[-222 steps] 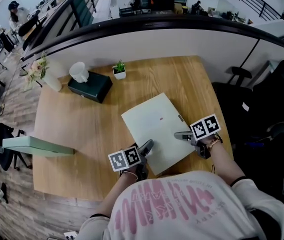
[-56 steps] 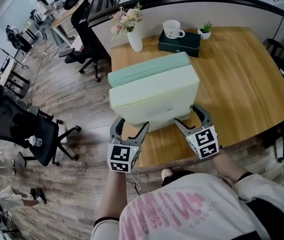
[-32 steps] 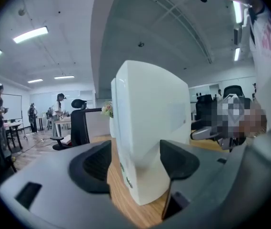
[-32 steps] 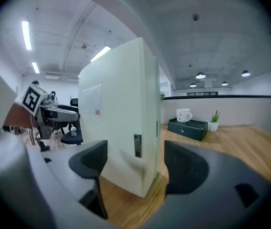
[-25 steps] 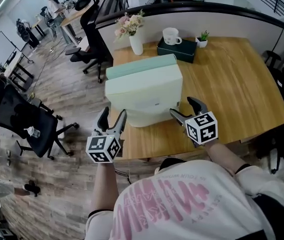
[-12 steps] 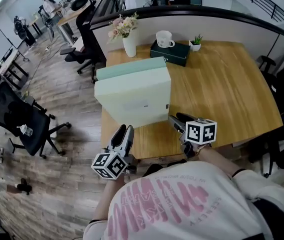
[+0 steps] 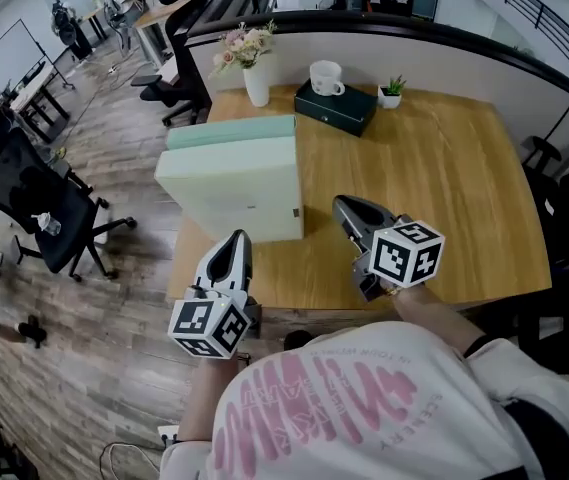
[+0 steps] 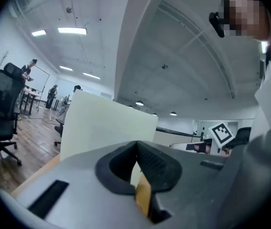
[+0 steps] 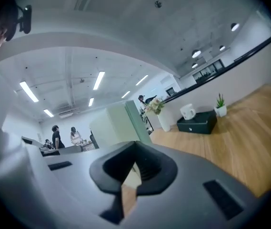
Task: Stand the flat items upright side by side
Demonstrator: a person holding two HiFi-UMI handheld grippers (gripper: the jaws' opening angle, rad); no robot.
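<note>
Left tongs [image 7: 236,240] and right tongs [image 7: 344,205] just pressed together, empty. Cream box [image 7: 234,190] and green box [image 7: 229,133] stand side by side on the worktop [image 7: 434,188].

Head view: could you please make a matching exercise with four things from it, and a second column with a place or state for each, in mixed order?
1. pale cream flat box
2. white ceramic mug
3. white vase of flowers
4. left gripper

A. on the dark green rectangular box
B. shut, empty
C. near the wooden table's far left corner
D. upright beside the mint-green flat box

Pairs: 1-D, 2-A, 3-C, 4-B
</note>
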